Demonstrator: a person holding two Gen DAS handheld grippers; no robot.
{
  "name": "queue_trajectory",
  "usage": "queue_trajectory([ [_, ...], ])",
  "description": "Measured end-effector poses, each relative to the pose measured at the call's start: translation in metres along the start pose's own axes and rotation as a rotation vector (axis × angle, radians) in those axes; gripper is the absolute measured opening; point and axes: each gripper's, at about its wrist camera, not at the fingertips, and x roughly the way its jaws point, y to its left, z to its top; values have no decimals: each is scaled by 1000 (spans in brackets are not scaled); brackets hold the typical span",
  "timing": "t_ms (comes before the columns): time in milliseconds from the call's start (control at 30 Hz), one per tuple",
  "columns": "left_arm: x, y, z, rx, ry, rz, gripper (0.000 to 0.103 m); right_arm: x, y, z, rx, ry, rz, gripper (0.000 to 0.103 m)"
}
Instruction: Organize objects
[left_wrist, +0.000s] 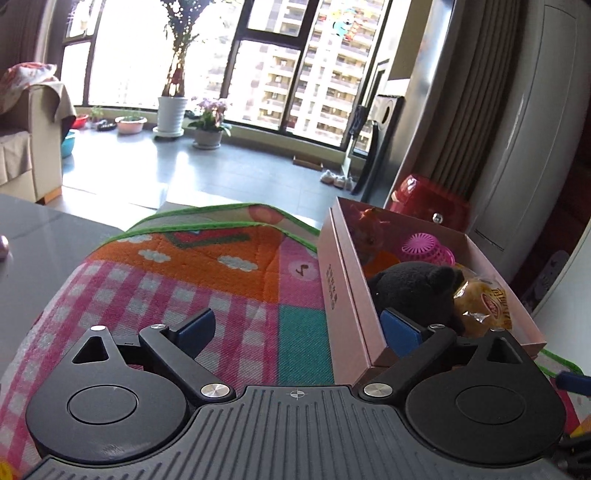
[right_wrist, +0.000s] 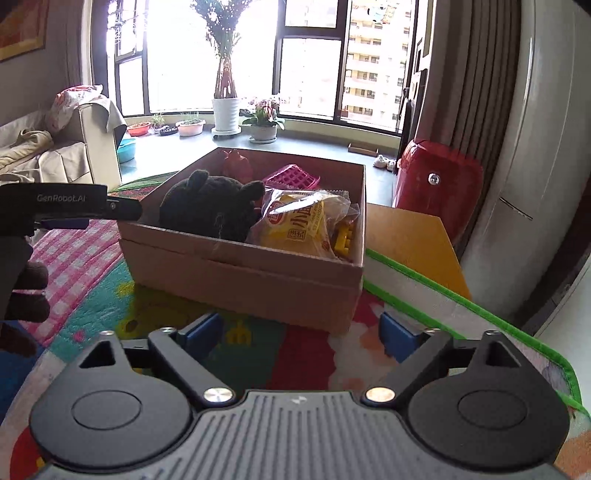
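Observation:
An open cardboard box (right_wrist: 258, 269) sits on a colourful play mat (left_wrist: 184, 280); in the left wrist view the box (left_wrist: 343, 295) is at the right. Inside lie a black plush toy (right_wrist: 210, 206), a yellow snack packet (right_wrist: 295, 229), a pink plastic basket (right_wrist: 291, 177), a red-orange toy (right_wrist: 236, 162) and a yellow block (right_wrist: 343, 236). My left gripper (left_wrist: 299, 328) is open and empty, its right finger at the box's near corner. My right gripper (right_wrist: 299, 336) is open and empty, just in front of the box.
A red plastic bin (right_wrist: 439, 184) stands right of the box by the curtain. A yellow-topped surface (right_wrist: 410, 236) lies beyond the mat's green edge. A grey table (left_wrist: 48, 236) is at the left. A sofa (right_wrist: 55, 155) and plant pots (right_wrist: 225, 114) are farther back.

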Motion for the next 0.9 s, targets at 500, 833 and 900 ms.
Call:
queue_trajectory([
  [500, -76, -55, -114, 195, 107, -29, 99, -27, 7, -68, 106, 89, -39, 103],
  [833, -72, -62, -114, 242, 118, 56, 98, -27, 5, -74, 110, 29, -38, 103],
  [900, -71, -63, -115, 240, 117, 54, 98, -27, 5, -75, 111, 28, -38, 103],
])
